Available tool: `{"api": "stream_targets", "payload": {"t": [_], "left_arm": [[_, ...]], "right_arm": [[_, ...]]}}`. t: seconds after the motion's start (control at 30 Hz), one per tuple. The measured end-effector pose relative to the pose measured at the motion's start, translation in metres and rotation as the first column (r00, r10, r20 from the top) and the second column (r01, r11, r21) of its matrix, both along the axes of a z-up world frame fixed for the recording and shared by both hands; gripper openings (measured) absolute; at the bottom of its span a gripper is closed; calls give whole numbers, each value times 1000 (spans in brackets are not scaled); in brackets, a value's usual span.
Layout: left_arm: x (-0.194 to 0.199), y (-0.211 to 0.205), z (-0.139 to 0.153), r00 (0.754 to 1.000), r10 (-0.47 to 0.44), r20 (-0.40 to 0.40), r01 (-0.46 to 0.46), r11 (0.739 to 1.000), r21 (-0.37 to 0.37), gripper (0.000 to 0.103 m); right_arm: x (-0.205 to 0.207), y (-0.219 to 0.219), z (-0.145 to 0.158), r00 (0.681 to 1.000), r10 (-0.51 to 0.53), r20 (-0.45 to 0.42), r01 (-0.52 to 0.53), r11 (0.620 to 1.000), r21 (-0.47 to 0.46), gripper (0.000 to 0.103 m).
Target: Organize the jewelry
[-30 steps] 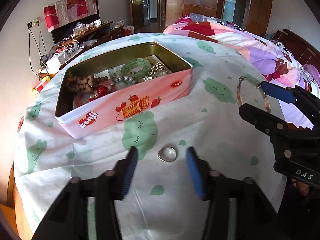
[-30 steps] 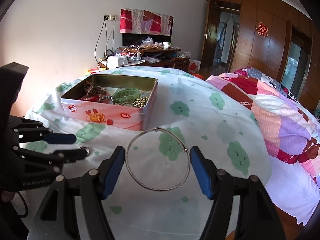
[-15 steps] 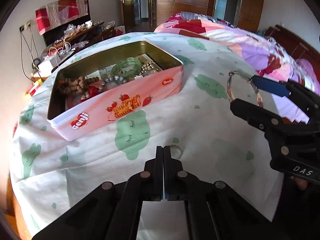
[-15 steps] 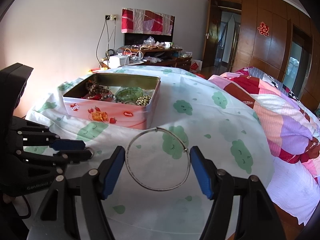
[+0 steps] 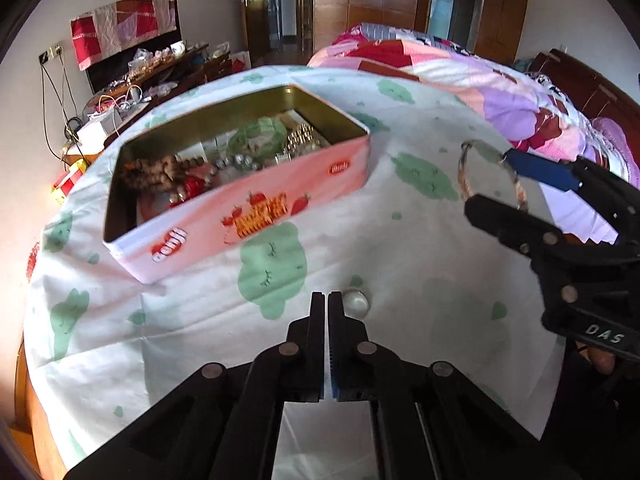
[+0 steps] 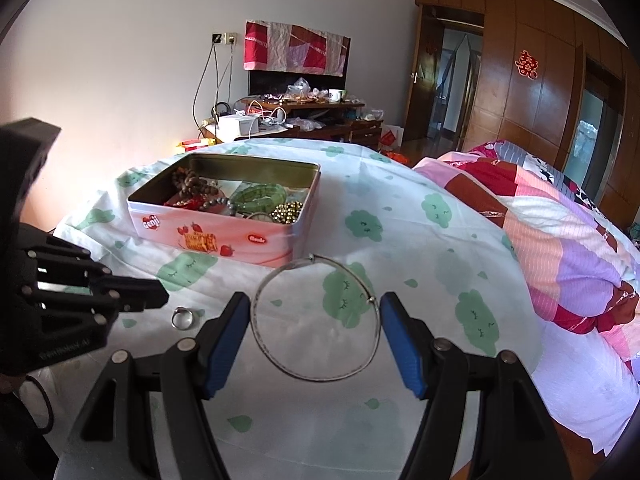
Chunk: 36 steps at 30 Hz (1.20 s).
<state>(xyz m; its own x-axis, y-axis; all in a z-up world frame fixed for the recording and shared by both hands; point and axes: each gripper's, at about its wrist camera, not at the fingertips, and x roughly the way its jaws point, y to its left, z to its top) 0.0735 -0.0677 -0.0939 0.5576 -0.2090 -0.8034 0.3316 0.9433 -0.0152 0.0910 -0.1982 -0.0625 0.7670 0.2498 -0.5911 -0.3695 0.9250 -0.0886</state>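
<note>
Both tongs serve the tin (image 6: 224,236): right gripper (image 6: 316,340) spans wide, pinching the bangle (image 6: 316,320); left gripper (image 5: 327,300) sits closed, empty, beside the ring (image 5: 355,302).

A patchwork quilt (image 6: 560,240) lies on the bed beside the cloud-print sheet (image 6: 400,208); a cluttered wooden sideboard (image 6: 320,114) stands under a red wall cloth (image 6: 296,46).
</note>
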Motion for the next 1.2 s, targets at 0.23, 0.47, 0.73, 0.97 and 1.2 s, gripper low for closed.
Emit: {"api": "stream_targets", "payload": {"t": [0.23, 0.47, 0.73, 0.97, 1.2], "left_arm": [[1, -1, 4, 1000, 26, 14, -26, 1000, -2, 40], [1, -12, -4, 1000, -20, -2, 20, 1000, -2, 42], [1, -7, -6, 1000, -24, -4, 24, 1000, -2, 21], [-2, 13, 12, 1000, 11, 22, -10, 999, -35, 21], [13, 39, 57, 989, 62, 134, -60, 998, -23, 21]], "right_arm": [[0, -1, -3, 1000, 2, -7, -2, 1000, 2, 69], [-1, 0, -4, 1000, 4, -10, -4, 1000, 3, 69], [-2, 0, -3, 1000, 0, -9, 0, 1000, 8, 69], [-1, 1, 4, 1000, 5, 13, -5, 1000, 13, 69], [8, 11, 23, 998, 29, 56, -30, 1000, 7, 69]]}}
